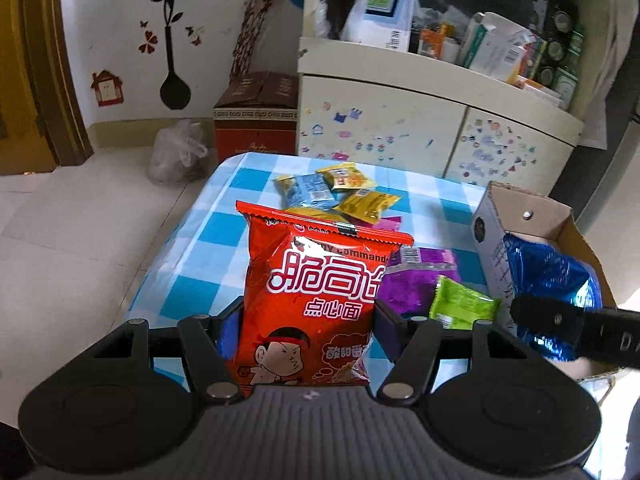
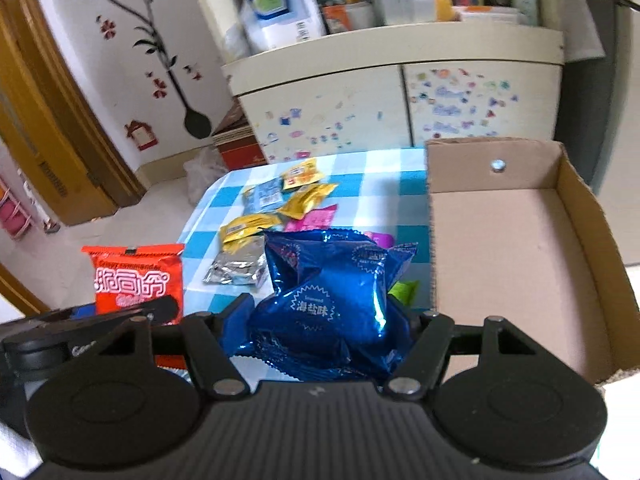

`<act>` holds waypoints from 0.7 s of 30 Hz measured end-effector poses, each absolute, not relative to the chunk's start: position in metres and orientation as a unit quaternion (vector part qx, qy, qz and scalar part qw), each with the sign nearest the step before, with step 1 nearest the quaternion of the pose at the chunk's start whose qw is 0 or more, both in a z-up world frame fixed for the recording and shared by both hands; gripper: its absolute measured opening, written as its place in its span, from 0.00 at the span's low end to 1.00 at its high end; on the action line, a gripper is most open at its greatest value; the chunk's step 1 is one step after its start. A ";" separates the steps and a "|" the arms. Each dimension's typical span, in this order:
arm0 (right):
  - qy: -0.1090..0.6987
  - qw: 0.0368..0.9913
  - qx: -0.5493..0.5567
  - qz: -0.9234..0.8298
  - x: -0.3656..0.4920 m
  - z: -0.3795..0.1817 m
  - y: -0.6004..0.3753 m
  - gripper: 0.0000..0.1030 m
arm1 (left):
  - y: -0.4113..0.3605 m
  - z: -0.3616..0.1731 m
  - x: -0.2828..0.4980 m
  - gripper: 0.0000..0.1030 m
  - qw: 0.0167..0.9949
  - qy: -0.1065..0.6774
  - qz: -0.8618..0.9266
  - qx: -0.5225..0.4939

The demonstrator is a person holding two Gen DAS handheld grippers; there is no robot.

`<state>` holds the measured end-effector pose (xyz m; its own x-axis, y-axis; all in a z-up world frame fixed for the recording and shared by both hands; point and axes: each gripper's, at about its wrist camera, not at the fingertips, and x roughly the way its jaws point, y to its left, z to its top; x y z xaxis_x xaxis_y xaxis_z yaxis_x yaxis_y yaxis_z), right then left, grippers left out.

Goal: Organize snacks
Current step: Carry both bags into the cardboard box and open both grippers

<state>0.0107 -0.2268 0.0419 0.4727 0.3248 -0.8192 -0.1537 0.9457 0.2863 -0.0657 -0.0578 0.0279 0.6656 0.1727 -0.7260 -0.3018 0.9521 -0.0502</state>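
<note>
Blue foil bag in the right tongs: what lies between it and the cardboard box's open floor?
Nothing. In the right wrist view the blue foil bag, clamped in the right tongs, sits just left of the cardboard box; only the box's near wall separates them.

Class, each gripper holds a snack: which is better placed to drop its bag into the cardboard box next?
Right: the right gripper holds the blue bag beside the open cardboard box; the left gripper's red bag sits farther away.

The red snack bag [image 1: 316, 304] carries large white Chinese characters, "点心面" beneath them, and partly legible English ending "commander" near its top seal. The blue foil bag [image 2: 340, 304] reads "海盐味" inside a jagged white badge.
</note>
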 end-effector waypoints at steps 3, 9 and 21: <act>0.484 0.858 0.102 0.135 0.013 0.046 -0.238 0.68 | -0.069 0.031 -0.063 0.68 0.911 0.386 0.122 -0.074; 0.473 0.865 0.127 0.109 0.017 0.053 -0.264 0.68 | -0.093 0.037 -0.056 0.68 0.916 0.383 0.103 -0.055; 0.446 0.874 0.184 0.056 0.024 0.070 -0.319 0.68 | -0.139 0.039 -0.041 0.68 0.923 0.381 0.059 -0.020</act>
